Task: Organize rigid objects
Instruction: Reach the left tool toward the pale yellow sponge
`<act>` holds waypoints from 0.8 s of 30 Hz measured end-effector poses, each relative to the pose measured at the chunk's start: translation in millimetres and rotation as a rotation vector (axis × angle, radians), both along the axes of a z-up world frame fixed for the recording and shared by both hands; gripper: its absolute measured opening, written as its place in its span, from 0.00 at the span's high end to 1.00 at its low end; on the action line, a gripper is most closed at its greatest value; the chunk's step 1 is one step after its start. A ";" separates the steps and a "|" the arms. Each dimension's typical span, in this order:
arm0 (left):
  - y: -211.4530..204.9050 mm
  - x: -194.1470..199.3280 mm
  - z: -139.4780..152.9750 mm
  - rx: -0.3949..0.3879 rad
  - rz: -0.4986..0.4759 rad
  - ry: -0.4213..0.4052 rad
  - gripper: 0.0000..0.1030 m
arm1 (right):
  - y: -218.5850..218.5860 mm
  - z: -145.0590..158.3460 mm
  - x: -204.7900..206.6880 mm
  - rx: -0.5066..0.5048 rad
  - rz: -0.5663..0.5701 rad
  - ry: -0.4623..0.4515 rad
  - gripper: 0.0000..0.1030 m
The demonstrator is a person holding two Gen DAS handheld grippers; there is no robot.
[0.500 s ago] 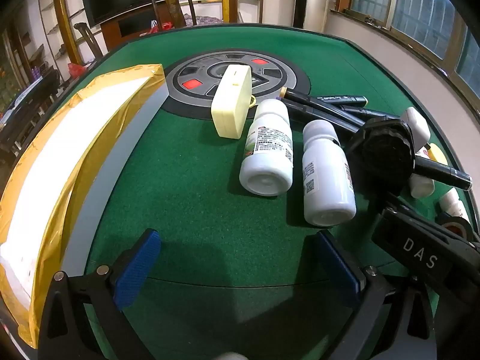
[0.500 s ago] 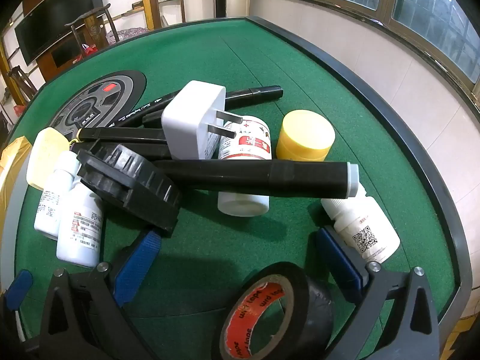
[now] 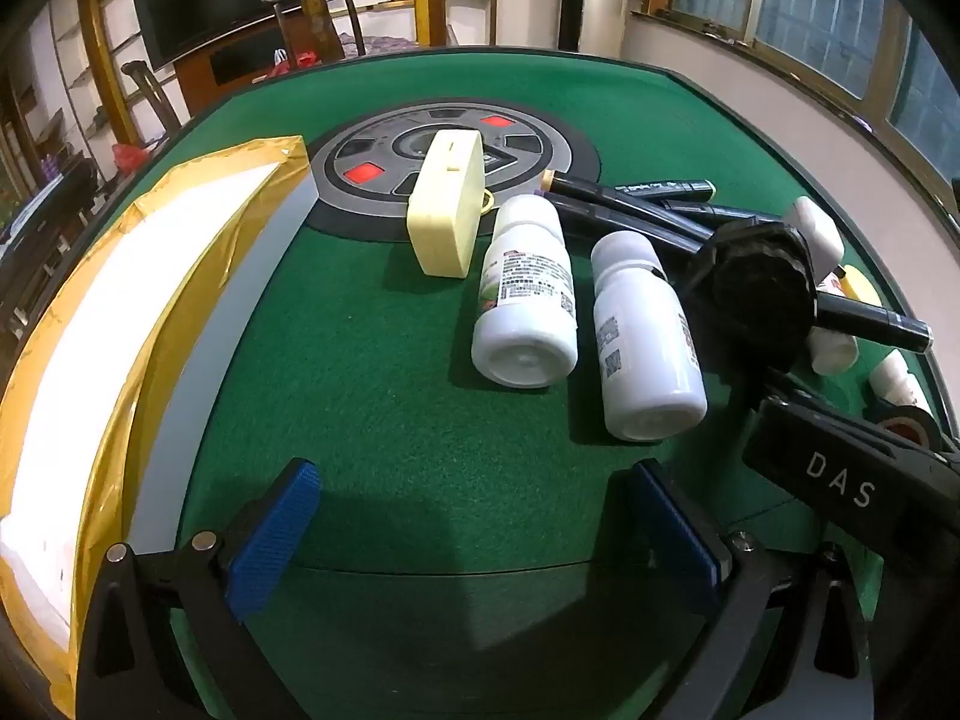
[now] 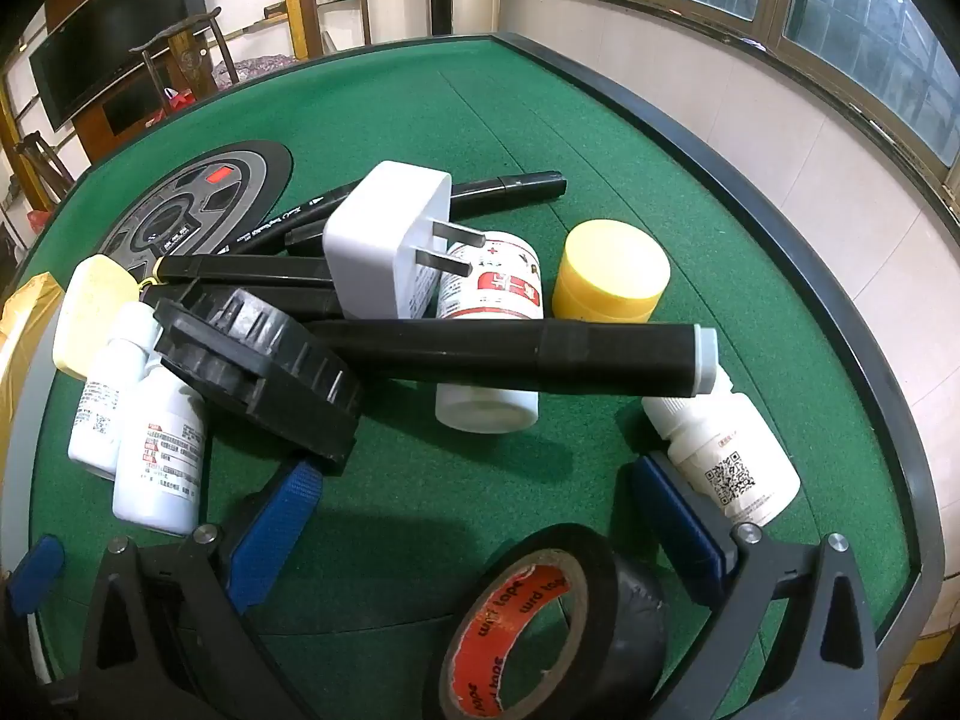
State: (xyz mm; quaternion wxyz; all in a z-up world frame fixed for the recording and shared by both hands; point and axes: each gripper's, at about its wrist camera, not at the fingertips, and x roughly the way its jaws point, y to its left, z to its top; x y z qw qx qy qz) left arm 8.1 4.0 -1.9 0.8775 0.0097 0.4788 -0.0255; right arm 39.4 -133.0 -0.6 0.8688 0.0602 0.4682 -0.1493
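Both tools stand wide apart and hold nothing. The left gripper (image 3: 474,525) hangs over bare green felt (image 3: 372,372), its blue pads (image 3: 273,531) short of two white bottles (image 3: 525,294) that lie side by side on their sides. Beyond them a cream case (image 3: 447,204) stands on edge at the rim of the round centre panel (image 3: 384,156), and a yellow-taped white box (image 3: 114,324) runs along the left.

The right gripper (image 4: 474,525) faces the heap — a black ridged lid (image 4: 258,366) leaning on those bottles, a thick black marker (image 4: 528,357) laid across a red-labelled bottle (image 4: 489,300), a white plug adapter (image 4: 384,246) resting on thinner black pens (image 4: 504,189), and a yellow-capped jar (image 4: 609,276) just behind. A QR-labelled bottle (image 4: 726,456) touches its right finger (image 4: 678,516); a black tape roll (image 4: 540,618) sits between the fingers.
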 end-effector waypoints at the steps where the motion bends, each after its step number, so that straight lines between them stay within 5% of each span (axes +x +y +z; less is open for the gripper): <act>1: 0.1 -0.4 -0.4 0.000 -0.001 -0.001 0.00 | 0.0 0.0 -0.1 0.000 -0.001 0.000 0.00; 17: -1.6 -2.4 -0.8 0.000 0.017 -0.002 0.00 | 0.4 -0.6 0.6 0.000 -0.008 0.023 0.00; 24: -2.9 -4.9 -0.5 -0.001 0.024 -0.002 0.00 | -4.7 32.4 -46.7 -0.012 -0.015 -0.177 0.00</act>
